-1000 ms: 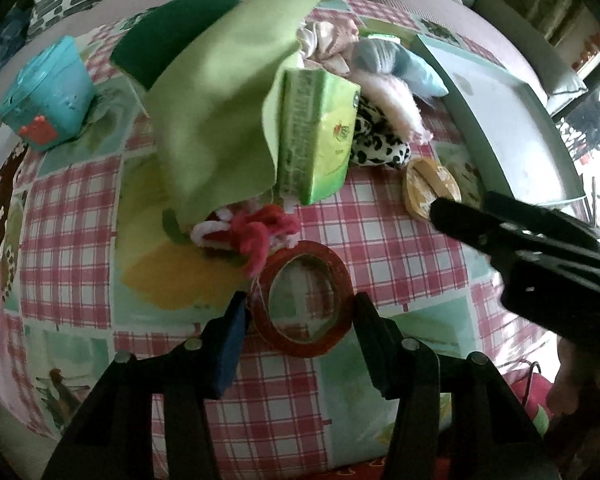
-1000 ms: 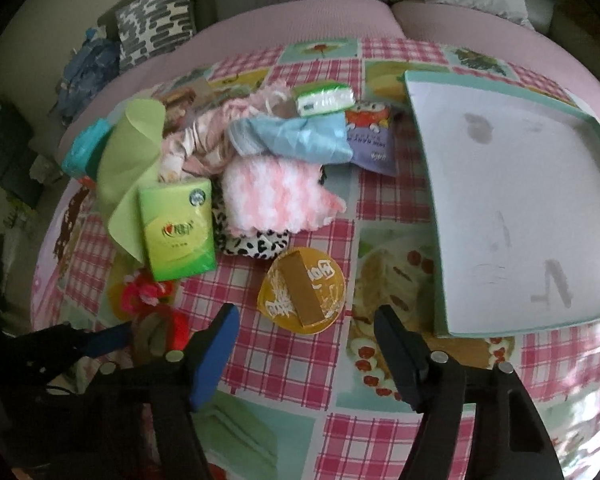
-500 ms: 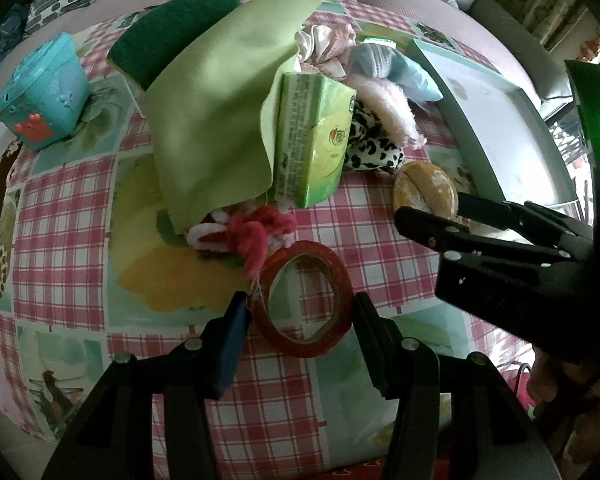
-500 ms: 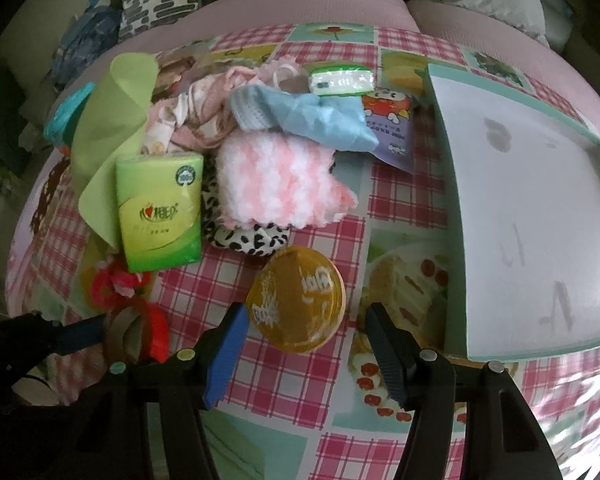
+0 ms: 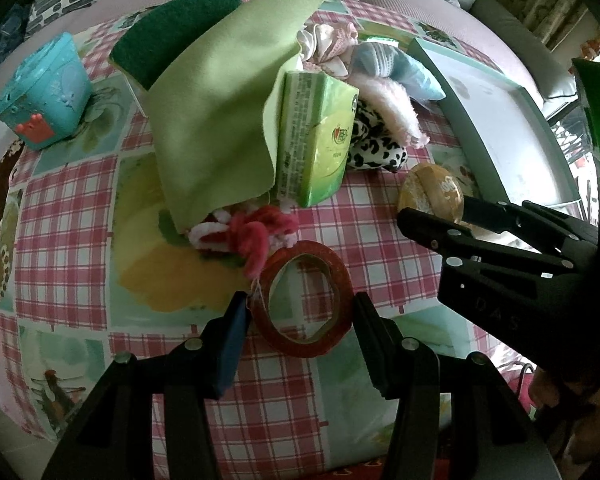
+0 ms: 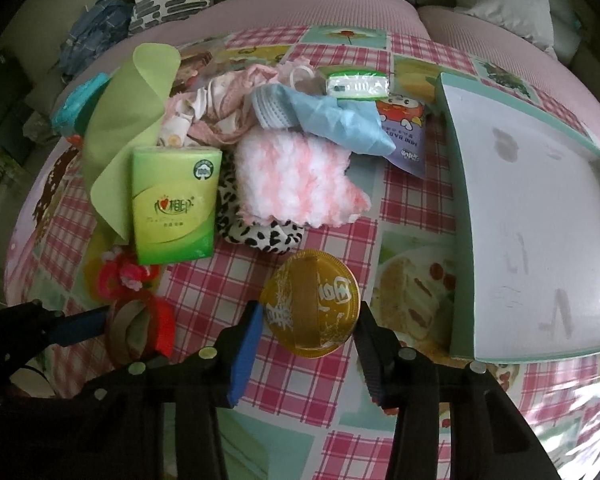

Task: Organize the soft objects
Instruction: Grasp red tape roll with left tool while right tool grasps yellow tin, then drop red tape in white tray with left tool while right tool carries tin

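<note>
The left gripper (image 5: 300,320) grips a red tape roll (image 5: 305,298) while the right gripper's (image 6: 308,334) closing jaws bracket a gold disc (image 6: 310,305) without clearly pressing it.

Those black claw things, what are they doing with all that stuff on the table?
A person holds two grippers over a messy table. The left gripper sits around a red tape roll. The right gripper has just been closing around a round gold tin. The soft things, like the fluffy pink cloth, lie piled beside the tray, which has nothing in it.
</note>
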{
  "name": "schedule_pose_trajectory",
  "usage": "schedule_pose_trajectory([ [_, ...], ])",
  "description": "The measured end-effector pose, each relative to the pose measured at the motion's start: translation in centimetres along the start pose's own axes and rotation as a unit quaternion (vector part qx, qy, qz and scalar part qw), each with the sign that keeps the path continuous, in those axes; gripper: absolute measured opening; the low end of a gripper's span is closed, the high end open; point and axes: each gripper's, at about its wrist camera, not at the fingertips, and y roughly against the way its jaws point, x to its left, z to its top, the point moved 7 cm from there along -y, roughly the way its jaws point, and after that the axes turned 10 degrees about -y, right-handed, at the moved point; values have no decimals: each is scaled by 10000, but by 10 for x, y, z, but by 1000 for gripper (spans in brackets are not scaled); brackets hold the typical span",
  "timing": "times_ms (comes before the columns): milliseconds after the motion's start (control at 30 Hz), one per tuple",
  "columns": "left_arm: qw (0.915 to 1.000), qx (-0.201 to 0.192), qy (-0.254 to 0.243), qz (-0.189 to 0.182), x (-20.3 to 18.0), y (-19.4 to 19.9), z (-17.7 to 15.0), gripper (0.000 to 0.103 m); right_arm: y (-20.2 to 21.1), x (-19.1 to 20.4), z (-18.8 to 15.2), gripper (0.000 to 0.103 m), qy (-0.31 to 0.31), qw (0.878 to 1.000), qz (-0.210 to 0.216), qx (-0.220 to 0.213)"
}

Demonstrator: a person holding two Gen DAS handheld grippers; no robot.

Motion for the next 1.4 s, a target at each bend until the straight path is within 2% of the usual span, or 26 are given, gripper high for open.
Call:
schedule_pose_trajectory([
  [367,9999,-121,-30,-11,-2,11,-1,54,21,-14,-5,47,-194,9997,95,-108],
  [767,9992,-398,-8,-55,-2,49,-4,54,61,-26,-4,47,-409,9979,223,-443],
  [900,9983,-588,-40,-24,-2,70,10,54,81,-38,11,47,-620,9955,229,-683],
  [1100,9948,-989,-210,154,-8,103,52,54,114,-68,41,47,-1038,9885,36,-1098],
  [1233,9923,-1193,-331,98,-25,115,83,54,128,-89,57,47,-1299,9826,-52,-1324],
  [1400,9906,-1253,-549,39,-55,115,114,54,126,-114,71,47,-1620,9771,-125,-1373],
])
